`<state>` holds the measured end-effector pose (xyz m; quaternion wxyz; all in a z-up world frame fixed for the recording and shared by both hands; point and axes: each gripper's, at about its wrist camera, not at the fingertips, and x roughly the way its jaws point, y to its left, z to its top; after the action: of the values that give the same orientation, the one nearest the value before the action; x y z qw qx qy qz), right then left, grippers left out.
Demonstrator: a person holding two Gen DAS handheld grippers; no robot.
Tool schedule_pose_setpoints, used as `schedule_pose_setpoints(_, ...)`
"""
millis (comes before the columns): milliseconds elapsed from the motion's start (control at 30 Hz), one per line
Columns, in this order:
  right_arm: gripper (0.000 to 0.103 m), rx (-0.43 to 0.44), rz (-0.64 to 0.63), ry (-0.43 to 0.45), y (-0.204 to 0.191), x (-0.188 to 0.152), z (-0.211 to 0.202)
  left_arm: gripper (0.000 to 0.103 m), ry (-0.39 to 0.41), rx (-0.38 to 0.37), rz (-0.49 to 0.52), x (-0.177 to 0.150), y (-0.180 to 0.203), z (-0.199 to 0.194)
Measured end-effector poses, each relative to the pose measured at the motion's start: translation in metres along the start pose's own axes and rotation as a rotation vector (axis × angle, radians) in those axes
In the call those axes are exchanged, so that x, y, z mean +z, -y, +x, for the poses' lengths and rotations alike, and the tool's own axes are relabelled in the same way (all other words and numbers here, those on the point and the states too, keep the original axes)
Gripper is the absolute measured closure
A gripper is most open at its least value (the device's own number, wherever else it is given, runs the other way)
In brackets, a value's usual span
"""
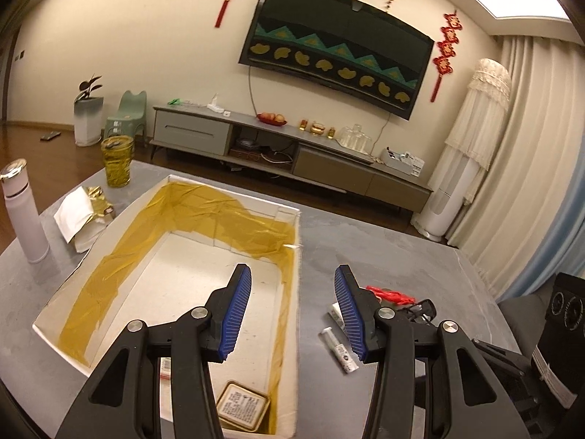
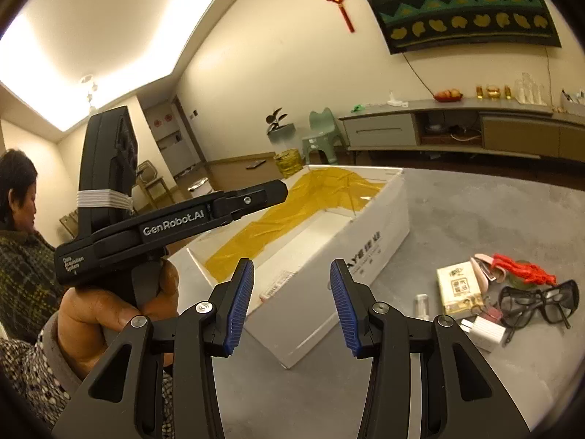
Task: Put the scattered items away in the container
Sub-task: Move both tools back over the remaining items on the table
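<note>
White rectangular cardboard container [image 1: 109,241], inner walls lined with yellow tape, sits open on the grey worktop [image 1: 365,241].

Left wrist view: my left gripper [image 1: 293,285] hangs over the container's right wall, blue-ribbed pads spread wide, nothing between them. Inside the container, near corner: a flat gold-rimmed tin with a printed label [image 1: 241,411]; a red-and-white packet [image 1: 165,367] shows partly behind my left finger. On the worktop right of the container: a small white tube [image 1: 338,349], a red tasselled cord [image 1: 393,296], black-framed glasses [image 1: 424,309]. Left of the container: a pale pink bottle with a metallic cap [image 1: 23,216], upright; a crumpled white and gold foil bag [image 1: 82,216]; a yellow-green patterned glass [image 1: 117,161].

Right wrist view: my right gripper [image 2: 291,280] is also spread wide and empty, held above the worktop near the container's [image 2: 329,256] near corner. My left hand [image 2: 109,307] grips the other black device at the container's left side. Scattered items lie right of the container, close together: a cream printed box [image 2: 459,287], a small clear bottle [image 2: 421,305], a white plug adapter [image 2: 482,333], the glasses [image 2: 537,301], the red cord [image 2: 523,269], a pink item [image 2: 486,265] I cannot identify.
</note>
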<state>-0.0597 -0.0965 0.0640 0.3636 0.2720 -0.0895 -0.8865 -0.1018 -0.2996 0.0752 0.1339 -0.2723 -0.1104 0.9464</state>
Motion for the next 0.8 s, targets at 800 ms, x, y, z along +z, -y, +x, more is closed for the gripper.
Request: schedule_pose_setpoints(800, 0.056, -0.154, 0.159, 0.066, 0.084, 0.001, -0.062, 0.054, -0.027, -0.053, 0.159, -0.017, 0.079, 0.037)
